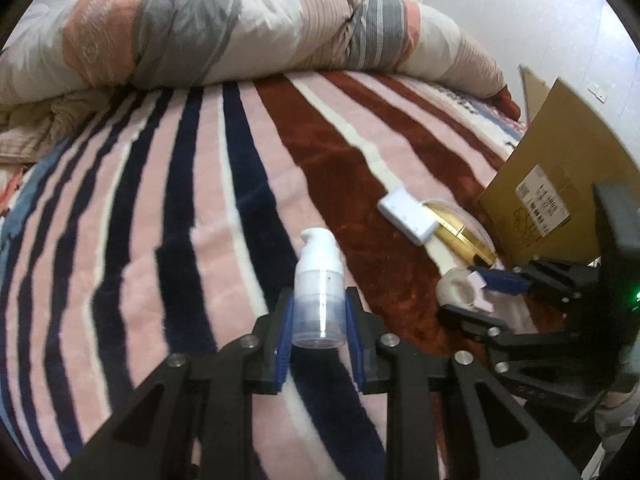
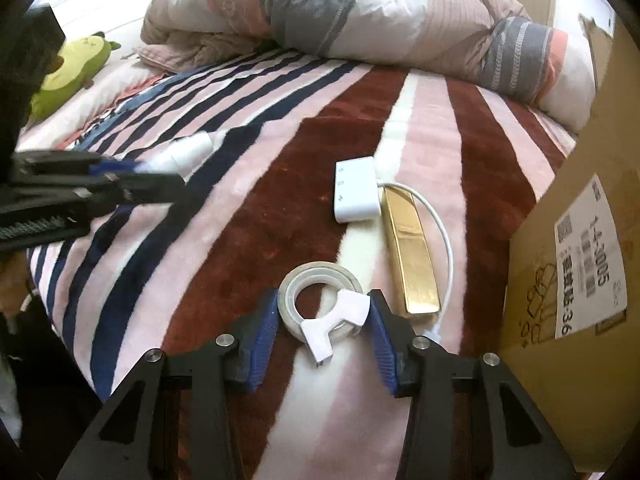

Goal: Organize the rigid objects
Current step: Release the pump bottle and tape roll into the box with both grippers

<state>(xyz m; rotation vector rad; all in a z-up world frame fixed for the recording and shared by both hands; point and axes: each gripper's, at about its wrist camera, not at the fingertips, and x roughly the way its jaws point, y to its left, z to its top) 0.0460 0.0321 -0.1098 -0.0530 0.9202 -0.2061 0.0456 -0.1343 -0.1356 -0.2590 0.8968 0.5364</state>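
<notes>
Here, a striped blanket (image 1: 200,208) covers the bed, with a bundled quilt (image 2: 360,12) at twelve o'clock and a cardboard box (image 2: 580,240) standing at three o'clock in the right wrist view. A green plush toy (image 2: 72,68) lies at ten o'clock. The gold bar-shaped case (image 2: 412,256) lies flat, its long axis running from six toward twelve o'clock, touching the white adapter (image 2: 356,192), whose cable loops around the case's right side. The tape roll (image 2: 320,304) lies flat between the right gripper (image 2: 324,332) fingers, whose jaws are spread and apart from it. The left gripper (image 1: 319,320) clenches the pump bottle (image 1: 319,284), its long axis running toward twelve o'clock in the left wrist view, nozzle pointing eleven o'clock.
</notes>
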